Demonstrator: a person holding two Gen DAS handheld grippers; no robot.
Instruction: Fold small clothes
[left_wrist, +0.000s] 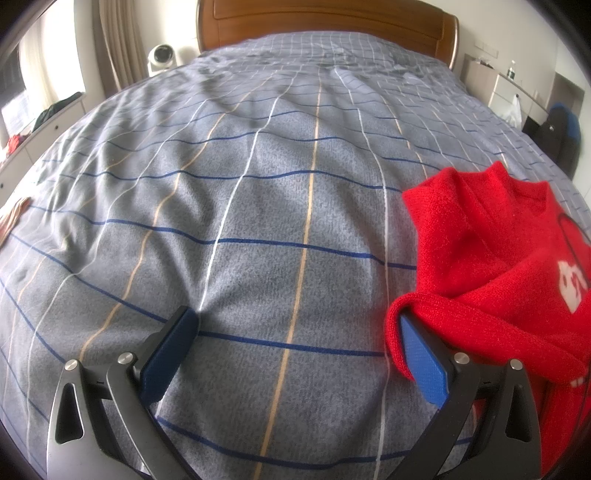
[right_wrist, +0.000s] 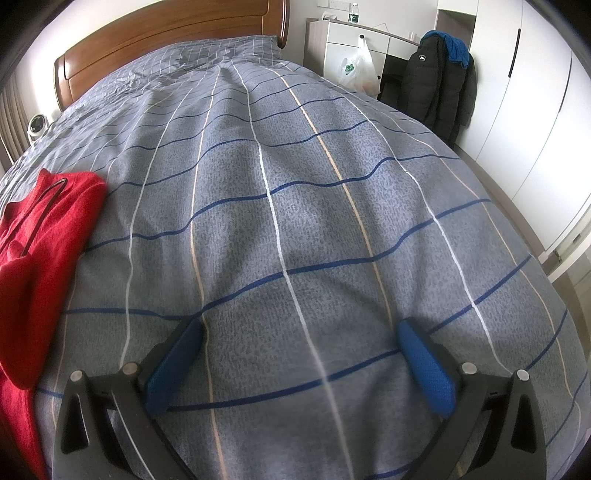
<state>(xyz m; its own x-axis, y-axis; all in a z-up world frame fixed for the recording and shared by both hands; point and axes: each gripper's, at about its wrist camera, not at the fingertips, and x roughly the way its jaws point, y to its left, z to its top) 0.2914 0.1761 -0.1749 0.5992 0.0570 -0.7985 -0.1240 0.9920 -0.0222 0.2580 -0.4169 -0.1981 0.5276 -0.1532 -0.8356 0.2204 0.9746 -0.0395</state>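
Note:
A small red knit garment (left_wrist: 509, 258) with a white print lies bunched on the grey checked bedspread (left_wrist: 258, 221), at the right of the left wrist view. My left gripper (left_wrist: 295, 332) is open wide; a red cuff drapes over the tip of its right finger, while its left finger rests on the bedspread. In the right wrist view the same garment (right_wrist: 40, 258) lies at the left edge. My right gripper (right_wrist: 299, 343) is open and empty over the bedspread (right_wrist: 314, 203), apart from the garment.
A wooden headboard (left_wrist: 325, 22) stands at the far end of the bed. A white fan (left_wrist: 160, 59) is at the back left. A white dresser (right_wrist: 354, 40) with a plastic bag and a dark jacket (right_wrist: 439, 81) stand to the right of the bed.

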